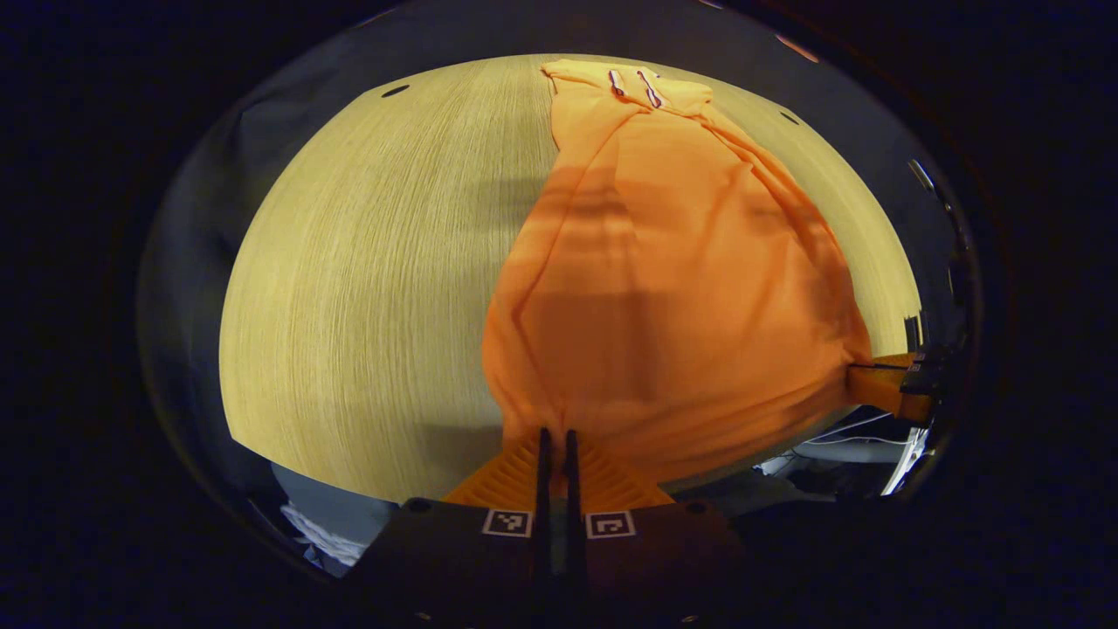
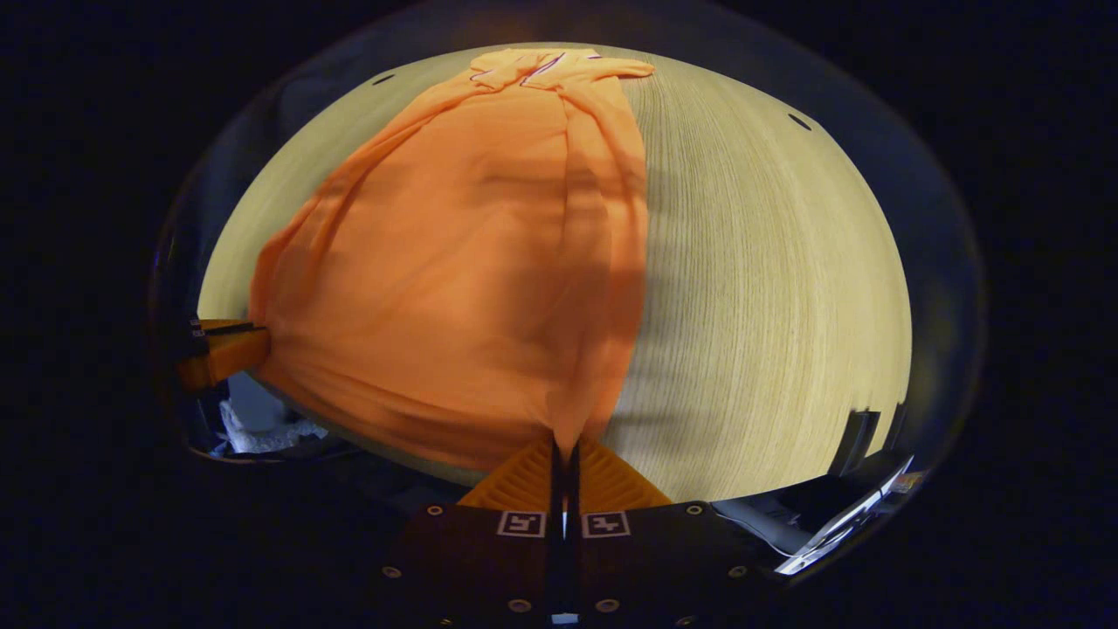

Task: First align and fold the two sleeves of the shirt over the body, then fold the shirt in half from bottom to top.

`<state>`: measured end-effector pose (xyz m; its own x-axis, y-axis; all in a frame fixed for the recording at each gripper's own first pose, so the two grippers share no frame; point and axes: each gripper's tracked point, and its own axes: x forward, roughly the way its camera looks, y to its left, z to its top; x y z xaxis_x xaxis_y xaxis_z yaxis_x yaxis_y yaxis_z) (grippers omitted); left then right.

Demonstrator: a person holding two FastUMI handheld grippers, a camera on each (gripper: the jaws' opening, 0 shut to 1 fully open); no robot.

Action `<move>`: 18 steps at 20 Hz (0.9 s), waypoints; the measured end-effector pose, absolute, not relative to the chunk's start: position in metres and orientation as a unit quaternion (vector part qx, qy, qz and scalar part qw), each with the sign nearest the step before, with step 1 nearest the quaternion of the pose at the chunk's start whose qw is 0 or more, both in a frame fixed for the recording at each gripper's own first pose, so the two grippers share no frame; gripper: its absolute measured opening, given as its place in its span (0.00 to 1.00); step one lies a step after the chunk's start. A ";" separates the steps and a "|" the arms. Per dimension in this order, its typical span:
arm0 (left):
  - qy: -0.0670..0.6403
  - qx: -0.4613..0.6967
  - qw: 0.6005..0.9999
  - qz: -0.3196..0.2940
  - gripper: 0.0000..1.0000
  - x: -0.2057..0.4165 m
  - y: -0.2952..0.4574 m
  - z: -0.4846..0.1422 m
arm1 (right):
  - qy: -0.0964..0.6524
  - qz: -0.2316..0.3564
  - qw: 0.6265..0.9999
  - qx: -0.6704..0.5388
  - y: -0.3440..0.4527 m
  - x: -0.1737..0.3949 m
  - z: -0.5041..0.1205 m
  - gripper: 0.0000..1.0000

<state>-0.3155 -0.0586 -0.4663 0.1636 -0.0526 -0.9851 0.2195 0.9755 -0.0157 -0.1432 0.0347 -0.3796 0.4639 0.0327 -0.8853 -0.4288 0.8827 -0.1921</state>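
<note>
An orange shirt lies lengthwise on the pale wooden table, its striped collar at the far end and both sleeves folded in over the body. My left gripper is shut on the shirt's near left hem corner. In the right gripper view the same shirt stretches away from me, and my right gripper is shut on the near right hem corner. The hem is lifted and pulled taut between the two. The right gripper also shows at the right edge of the left gripper view, the left gripper at the left edge of the right gripper view.
Bare wooden table spreads beside the shirt on both sides. Small dark holes mark the table's far corners. Beyond the near table edge lie pale cloth and a dark slanted object low down.
</note>
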 end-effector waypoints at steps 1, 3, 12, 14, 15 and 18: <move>0.639 0.050 0.762 -0.094 0.01 -0.314 -0.063 -0.469 | 0.500 0.142 0.833 -0.188 0.036 -0.144 -0.382 0.01; 0.635 0.042 0.764 -0.105 0.01 -0.314 -0.064 -0.468 | 0.510 0.149 0.833 -0.153 0.047 -0.150 -0.380 0.00; 0.611 0.006 0.783 -0.117 0.01 -0.275 -0.084 -0.440 | 0.472 0.160 0.855 -0.146 0.057 -0.128 -0.360 0.00; 0.589 0.009 0.799 -0.120 0.01 -0.251 -0.084 -0.427 | 0.461 0.162 0.862 -0.133 0.065 -0.122 -0.355 0.00; 0.581 0.011 0.805 -0.122 0.01 -0.238 -0.086 -0.424 | 0.455 0.163 0.866 -0.130 0.068 -0.117 -0.352 0.00; 0.563 0.010 0.816 -0.126 0.01 -0.207 -0.091 -0.418 | 0.434 0.166 0.874 -0.139 0.069 -0.100 -0.340 0.00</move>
